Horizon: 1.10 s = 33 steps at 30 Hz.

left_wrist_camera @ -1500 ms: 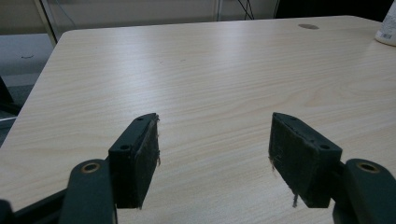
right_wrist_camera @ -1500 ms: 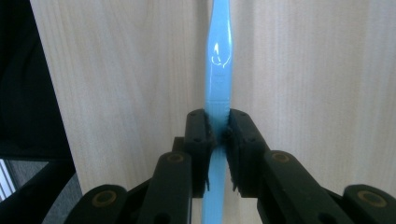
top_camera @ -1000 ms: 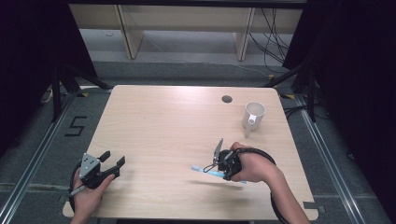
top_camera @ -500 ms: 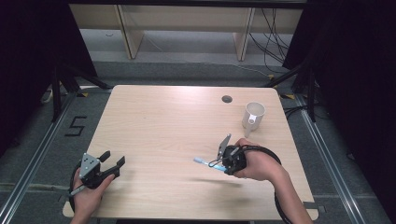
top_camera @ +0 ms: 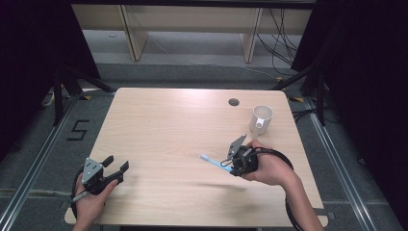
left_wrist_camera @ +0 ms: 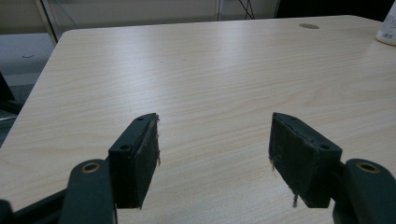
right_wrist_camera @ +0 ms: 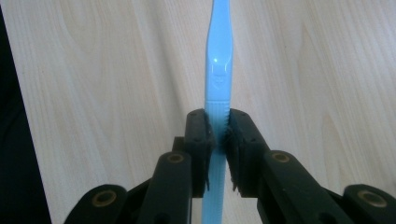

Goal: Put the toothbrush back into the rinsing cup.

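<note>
A light blue toothbrush [top_camera: 211,160] [right_wrist_camera: 218,70] is held above the table by my right gripper [top_camera: 230,163] [right_wrist_camera: 218,140], which is shut on its handle. Its white head points left in the high view. A white mug [top_camera: 261,119] stands upright at the table's far right, beyond that hand. My left gripper [top_camera: 118,166] [left_wrist_camera: 212,154] rests near the front left corner, open, with bare wood between its pads [left_wrist_camera: 140,158].
The wooden table [top_camera: 173,125] has a round cable hole [top_camera: 234,102] near its far edge, left of the mug. Shelving legs and cables lie on the floor beyond. The mug's edge [left_wrist_camera: 388,28] shows at top right of the left gripper view.
My right gripper has lifted and moved slightly right and away with the toothbrush, leaving a shadow on the table below. The left gripper has stayed still.
</note>
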Each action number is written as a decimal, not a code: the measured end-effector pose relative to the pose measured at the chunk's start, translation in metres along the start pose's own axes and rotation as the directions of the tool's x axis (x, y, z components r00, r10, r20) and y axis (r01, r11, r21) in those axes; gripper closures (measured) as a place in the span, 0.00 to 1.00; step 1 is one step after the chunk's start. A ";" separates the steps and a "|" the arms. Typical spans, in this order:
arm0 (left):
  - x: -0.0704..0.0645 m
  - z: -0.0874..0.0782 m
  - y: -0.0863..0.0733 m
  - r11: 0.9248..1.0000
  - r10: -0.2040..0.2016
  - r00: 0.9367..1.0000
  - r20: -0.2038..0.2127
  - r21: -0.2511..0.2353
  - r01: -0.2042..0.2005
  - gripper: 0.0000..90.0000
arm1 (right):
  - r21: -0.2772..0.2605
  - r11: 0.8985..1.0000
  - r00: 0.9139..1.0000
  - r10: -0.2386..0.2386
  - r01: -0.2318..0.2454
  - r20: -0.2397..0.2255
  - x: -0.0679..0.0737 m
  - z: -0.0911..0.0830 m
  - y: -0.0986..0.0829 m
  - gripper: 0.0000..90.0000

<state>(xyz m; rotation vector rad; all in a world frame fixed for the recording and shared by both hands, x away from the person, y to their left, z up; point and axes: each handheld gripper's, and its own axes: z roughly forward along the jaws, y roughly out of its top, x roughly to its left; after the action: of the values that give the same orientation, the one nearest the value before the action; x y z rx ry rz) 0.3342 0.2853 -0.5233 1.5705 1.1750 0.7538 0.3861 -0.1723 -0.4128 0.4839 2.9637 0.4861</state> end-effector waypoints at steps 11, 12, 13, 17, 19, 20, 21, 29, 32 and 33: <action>0.000 0.000 0.000 1.000 0.003 1.000 -0.001 0.004 -0.003 0.37 | -0.117 0.993 0.999 0.008 -0.003 0.042 -0.004 -0.006 -0.008 0.88; 0.000 0.000 0.000 1.000 0.002 1.000 -0.001 0.003 -0.002 0.37 | -0.130 0.992 0.999 0.009 -0.003 0.048 -0.005 -0.006 -0.008 0.88; 0.000 0.000 0.000 1.000 0.003 1.000 0.000 0.003 -0.003 0.37 | -0.140 0.990 0.999 0.020 -0.012 0.051 -0.005 -0.007 -0.009 0.88; 0.000 0.000 0.000 1.000 0.002 1.000 0.000 0.002 -0.002 0.37 | -0.173 0.985 0.998 0.019 -0.009 0.059 -0.007 -0.008 -0.011 0.88; 0.000 0.000 0.000 1.000 0.001 1.000 0.000 0.001 -0.001 0.37 | -0.199 0.980 0.997 0.021 -0.007 0.072 -0.009 -0.009 -0.012 0.88; 0.000 0.000 0.000 1.000 0.000 1.000 -0.001 0.001 0.000 0.37 | -0.210 0.977 0.997 0.032 -0.016 0.074 -0.009 -0.009 -0.013 0.88; 0.000 0.000 0.000 1.000 0.001 1.000 0.000 0.001 -0.001 0.37 | -0.217 0.976 0.996 0.038 -0.020 0.080 -0.009 -0.010 -0.014 0.88; 0.000 0.000 0.000 1.000 0.003 1.000 0.000 0.002 -0.003 0.37 | -0.301 0.952 0.991 0.089 -0.056 0.098 -0.010 -0.013 -0.019 0.88; 0.000 0.000 0.000 1.000 0.001 1.000 0.000 0.000 -0.001 0.37 | -0.329 0.940 0.986 0.126 -0.086 0.105 -0.010 -0.013 -0.020 0.88; 0.000 0.000 0.000 1.000 0.001 1.000 0.000 0.001 -0.001 0.37 | -0.342 0.936 0.986 0.125 -0.080 0.113 -0.011 -0.013 -0.021 0.88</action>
<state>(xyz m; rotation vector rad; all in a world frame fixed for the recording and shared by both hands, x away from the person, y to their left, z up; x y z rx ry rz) 0.3342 0.2851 -0.5233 1.5719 1.1745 0.7545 0.3883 -0.1985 -0.4071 0.6060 2.6589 0.9133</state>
